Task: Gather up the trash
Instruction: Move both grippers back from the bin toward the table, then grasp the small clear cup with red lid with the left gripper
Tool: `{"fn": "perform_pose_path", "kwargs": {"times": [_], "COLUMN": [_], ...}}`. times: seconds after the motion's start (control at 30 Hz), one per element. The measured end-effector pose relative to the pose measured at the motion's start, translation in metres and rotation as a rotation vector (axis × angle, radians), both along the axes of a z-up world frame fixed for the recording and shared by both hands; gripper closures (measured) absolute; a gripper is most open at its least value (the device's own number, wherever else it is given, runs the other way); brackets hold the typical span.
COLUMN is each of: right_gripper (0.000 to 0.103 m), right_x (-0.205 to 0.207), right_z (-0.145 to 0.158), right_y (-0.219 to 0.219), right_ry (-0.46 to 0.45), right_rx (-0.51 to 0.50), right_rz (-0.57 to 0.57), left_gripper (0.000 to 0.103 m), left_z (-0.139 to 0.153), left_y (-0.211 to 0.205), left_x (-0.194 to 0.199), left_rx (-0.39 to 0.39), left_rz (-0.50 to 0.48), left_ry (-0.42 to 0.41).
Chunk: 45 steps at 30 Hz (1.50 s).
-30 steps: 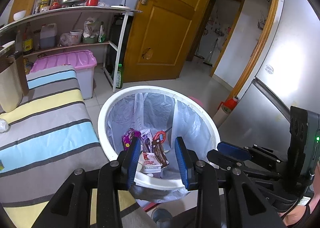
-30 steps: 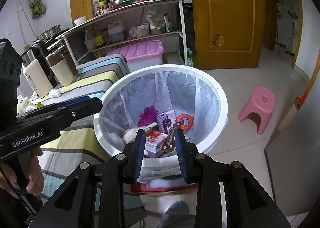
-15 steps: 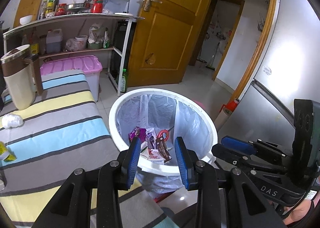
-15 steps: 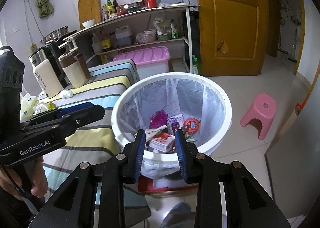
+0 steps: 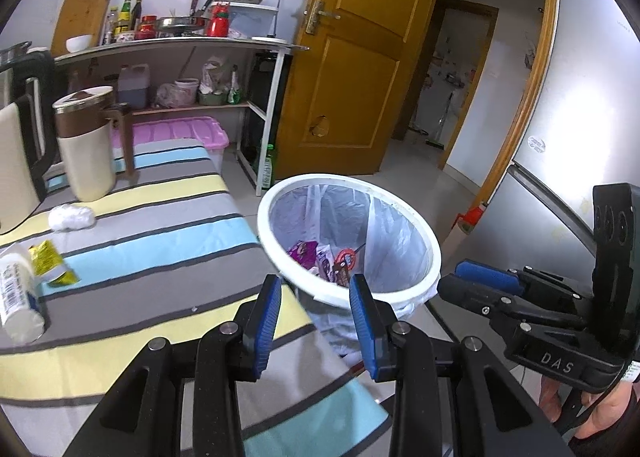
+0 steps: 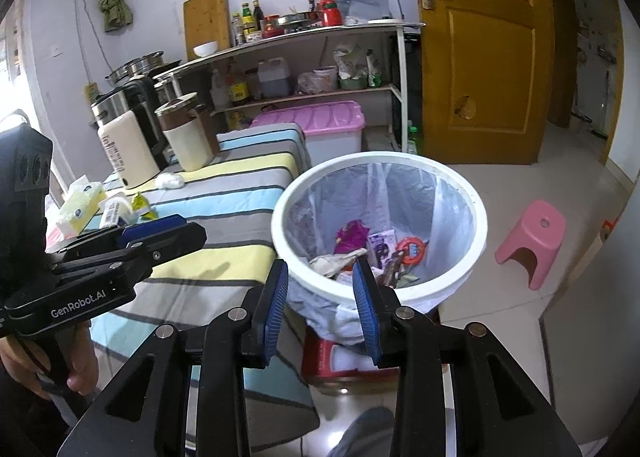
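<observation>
A white bin [image 5: 420,233] lined with a clear bag stands beside the striped table [image 5: 160,217]; it also shows in the right wrist view [image 6: 476,201]. Wrappers [image 6: 352,235] lie inside it. On the table lie a crumpled white tissue [image 5: 72,217], a yellow packet [image 5: 50,261] and a white bottle [image 5: 16,297]. My left gripper [image 5: 316,289] is open and empty over the table's edge, near the bin's rim. My right gripper [image 6: 322,277] is open and empty, just short of the bin.
Two kettles [image 5: 86,141] stand at the table's back. A tissue pack [image 6: 78,203] lies at its left in the right wrist view. A pink box [image 6: 316,125], shelves, a wooden door [image 6: 480,57] and a pink stool [image 6: 532,237] surround the bin.
Both grippers have pulled back and swung left from above the bin, so the table and its trash have come into view. Both stay open and empty.
</observation>
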State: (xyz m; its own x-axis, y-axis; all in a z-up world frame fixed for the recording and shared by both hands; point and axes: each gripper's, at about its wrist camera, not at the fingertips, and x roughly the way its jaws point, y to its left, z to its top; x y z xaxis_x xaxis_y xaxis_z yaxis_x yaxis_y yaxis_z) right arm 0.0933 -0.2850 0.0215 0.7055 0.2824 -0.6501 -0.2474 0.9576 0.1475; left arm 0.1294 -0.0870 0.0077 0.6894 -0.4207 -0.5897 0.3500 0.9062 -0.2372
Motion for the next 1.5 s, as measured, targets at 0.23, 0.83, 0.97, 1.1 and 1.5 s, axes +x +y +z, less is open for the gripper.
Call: {"fn": "perform_pose_path", "kwargs": {"times": [0.23, 0.83, 0.97, 1.1, 1.5], "right_gripper": [0.068, 0.066, 0.066, 0.066, 0.059], "right_x": [-0.015, -0.021, -0.015, -0.007, 0.016], "right_z": [0.001, -0.003, -0.004, -0.004, -0.01], "right_y": [0.017, 0.074, 0.091, 0.111, 0.167], "right_ry": [-0.01, 0.0, 0.001, 0.006, 0.02], "right_rx": [0.011, 0.026, 0.026, 0.028, 0.025], "right_rz": [0.061, 0.211, 0.249, 0.288, 0.395], "left_gripper": [0.068, 0.068, 0.068, 0.068, 0.059], "left_z": [0.003, -0.003, -0.006, -0.007, -0.013], "left_y": [0.018, 0.078, 0.101, 0.125, 0.216], "left_x": [-0.023, -0.059, -0.061, -0.062, -0.068], "left_rx": [0.01, 0.037, 0.043, 0.055, 0.105], "left_rz": [0.043, 0.206, 0.263, 0.326, 0.579], "left_ry": [-0.01, -0.012, -0.007, -0.005, -0.001]}}
